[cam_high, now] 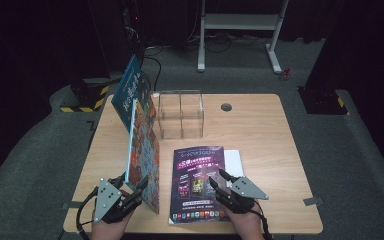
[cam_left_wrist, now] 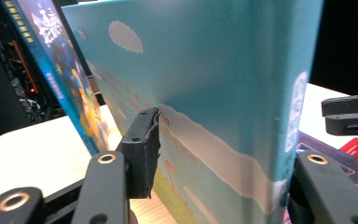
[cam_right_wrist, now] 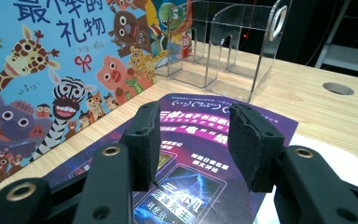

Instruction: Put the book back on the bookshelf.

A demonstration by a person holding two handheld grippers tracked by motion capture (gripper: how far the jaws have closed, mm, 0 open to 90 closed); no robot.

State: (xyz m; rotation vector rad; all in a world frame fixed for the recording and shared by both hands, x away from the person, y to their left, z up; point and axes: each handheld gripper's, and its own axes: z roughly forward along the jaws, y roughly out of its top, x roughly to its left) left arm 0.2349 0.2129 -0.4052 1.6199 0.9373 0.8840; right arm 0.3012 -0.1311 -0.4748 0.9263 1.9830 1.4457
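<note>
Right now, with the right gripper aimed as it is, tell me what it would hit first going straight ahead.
The right gripper hangs open above the purple magazine and points toward the clear acrylic organizer. Going straight on, it would probably meet the magazine's far part, or else the organizer; depth is hard to judge.

The high view is dim: the light wooden counter (cam_high: 260,150) is lit from above while the floor and surroundings sink into near black, and shadows are soft. In the left gripper view the upright teal picture book (cam_left_wrist: 223,93) is blurred close to the lens. In the right gripper view the glossy purple magazine (cam_right_wrist: 200,154) is sharp, and the clear acrylic divided box (cam_right_wrist: 228,51) catches faint glare.
</note>
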